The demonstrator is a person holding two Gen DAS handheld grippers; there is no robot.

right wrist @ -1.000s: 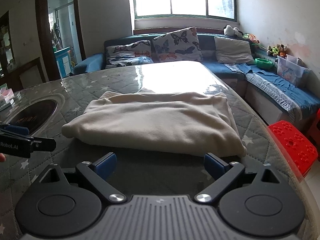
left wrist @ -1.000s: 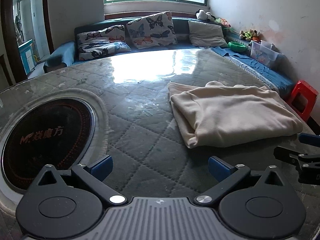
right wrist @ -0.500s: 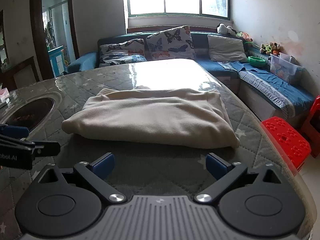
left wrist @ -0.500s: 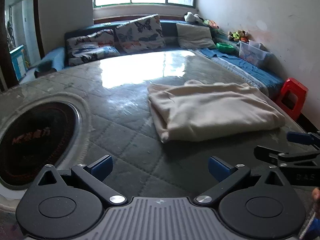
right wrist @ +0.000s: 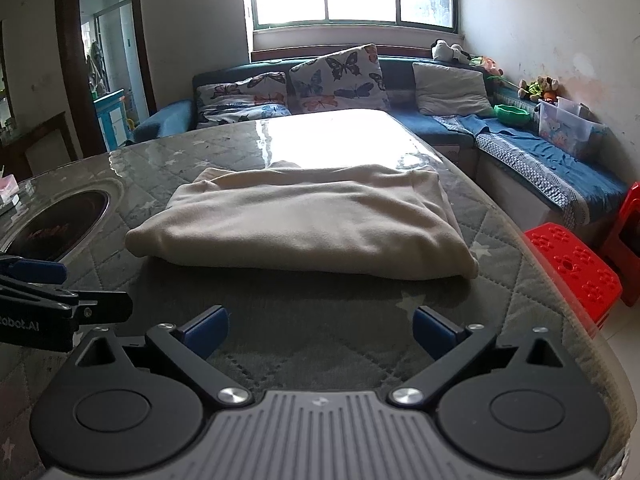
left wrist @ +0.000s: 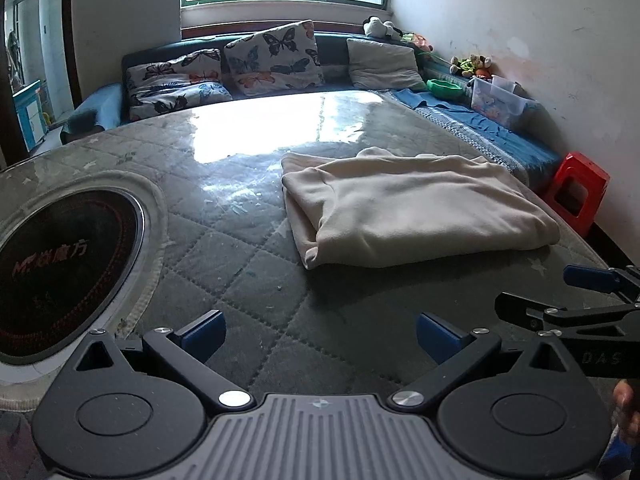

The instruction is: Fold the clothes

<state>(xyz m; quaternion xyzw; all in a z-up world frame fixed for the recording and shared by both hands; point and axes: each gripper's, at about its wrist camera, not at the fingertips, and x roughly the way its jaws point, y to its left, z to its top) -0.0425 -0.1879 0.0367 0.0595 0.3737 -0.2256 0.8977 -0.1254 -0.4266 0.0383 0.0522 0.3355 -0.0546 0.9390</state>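
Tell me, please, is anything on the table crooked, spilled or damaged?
Nothing spilled or damaged shows. The folded cream garment lies flat on the table; only a small flap pokes out at its far edge. Both grippers, left and right, are open and apart from it.

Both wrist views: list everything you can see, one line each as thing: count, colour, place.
folded garment: one, cream, on the table, ahead of both grippers
table: one, grey quilted cover under a clear sheet
round cooktop: one, black, set into the table, left
sofa: one, blue, along the window and right wall
butterfly cushions: two, patterned, on the sofa
plain cushion: one, grey, on the sofa
bowl: one, green, on the sofa
storage box: one, clear, on the sofa
stools: two, red, right of the table
left gripper: black, blue fingers, open, empty
right gripper: black, blue fingers, open, empty
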